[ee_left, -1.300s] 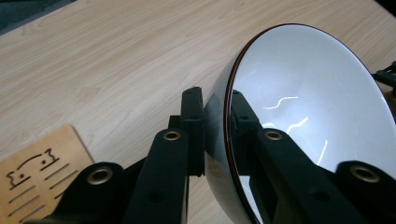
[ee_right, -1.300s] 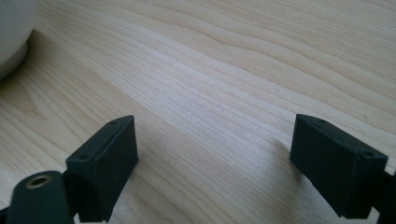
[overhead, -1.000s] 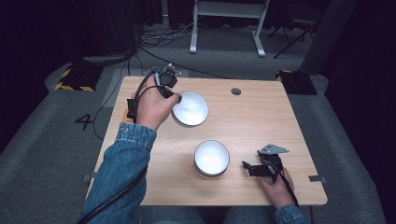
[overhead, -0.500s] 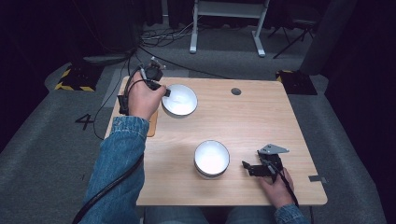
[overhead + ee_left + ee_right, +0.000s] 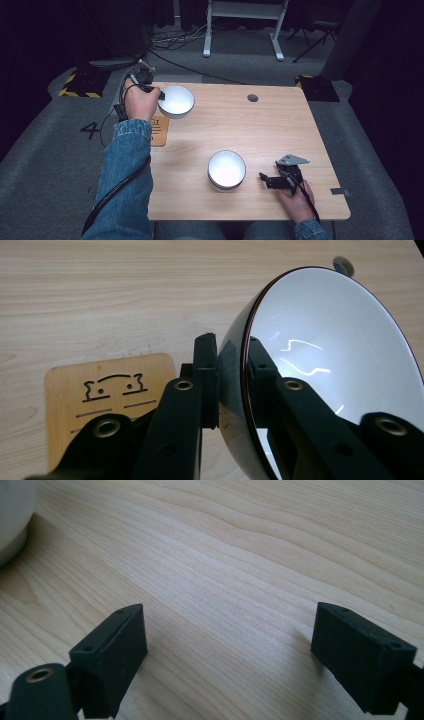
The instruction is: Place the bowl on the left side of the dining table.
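A white bowl with a dark outside (image 5: 176, 100) is at the table's far left, tilted. My left gripper (image 5: 159, 95) is shut on its rim (image 5: 246, 370), one jaw outside and one inside. A second white bowl (image 5: 227, 170) stands upright near the front middle of the table; its edge (image 5: 12, 525) appears at the top left of the right gripper view. My right gripper (image 5: 265, 178) rests low over the wood just right of that bowl, jaws wide open with bare wood (image 5: 225, 630) between them.
A small wooden tag with cut-out marks (image 5: 159, 131) (image 5: 107, 390) lies at the left edge under the held bowl. A round cable hole (image 5: 253, 98) is at the far side of the table (image 5: 280, 130). Cables and a metal stand sit on the floor beyond.
My left gripper has carried the held bowl to the left and farther away, toward the table's far left corner. The right gripper and the front bowl have stayed put.
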